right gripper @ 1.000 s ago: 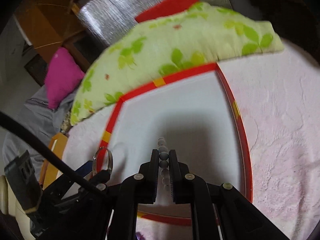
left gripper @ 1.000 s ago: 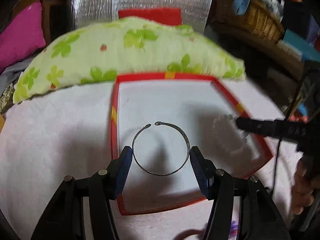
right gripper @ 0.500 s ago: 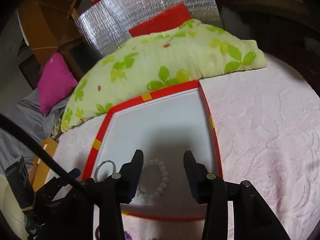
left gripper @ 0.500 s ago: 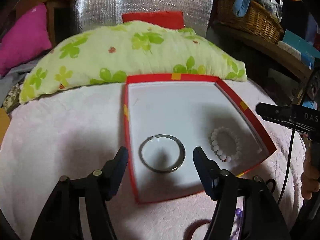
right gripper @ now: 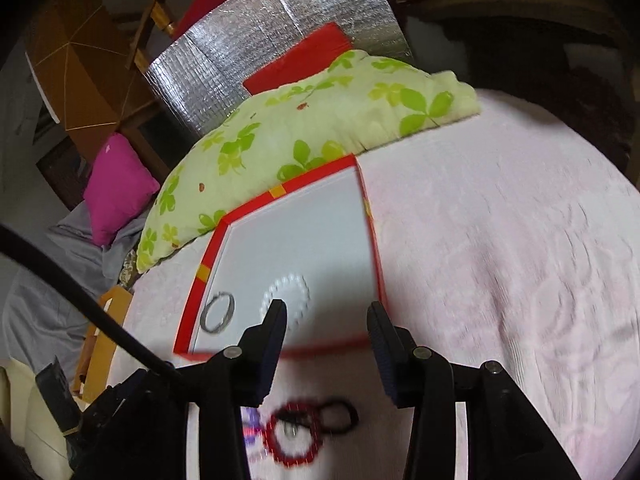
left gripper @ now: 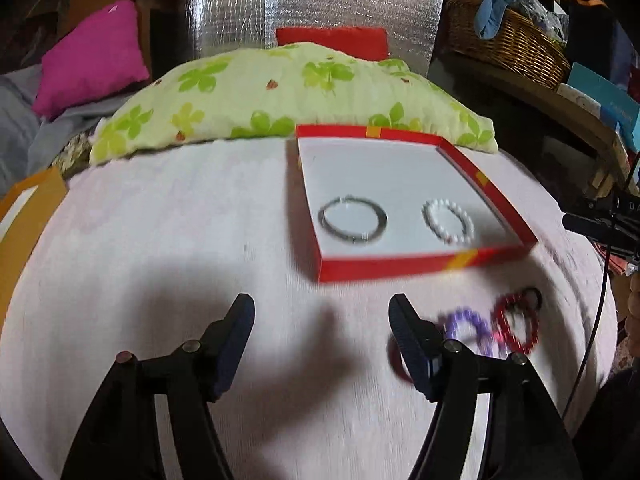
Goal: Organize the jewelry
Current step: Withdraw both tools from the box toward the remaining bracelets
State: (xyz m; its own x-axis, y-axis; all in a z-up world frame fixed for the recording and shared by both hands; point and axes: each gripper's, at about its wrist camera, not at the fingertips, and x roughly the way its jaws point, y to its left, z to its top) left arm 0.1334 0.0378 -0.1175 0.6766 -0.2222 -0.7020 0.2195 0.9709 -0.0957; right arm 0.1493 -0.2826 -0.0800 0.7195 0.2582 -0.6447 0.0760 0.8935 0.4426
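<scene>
Both the left tongs [left gripper: 322, 326] and right tongs [right gripper: 326, 322] gape empty, their jaws having just been opening. The silver bangle [left gripper: 353, 225] and white bead bracelet [left gripper: 448, 227] lie apart in the red box [left gripper: 400, 268]. Red bead bracelet [right gripper: 294, 436] lies on the pink cover [left gripper: 160, 240].

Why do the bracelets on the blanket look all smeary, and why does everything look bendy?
Left wrist view: the purple bracelet and red bracelet smear from motion blur, and a dark shadow lies on the pink blanket between the tongs. Right wrist view: the red box edges curve from the fisheye lens; corners go black.
</scene>
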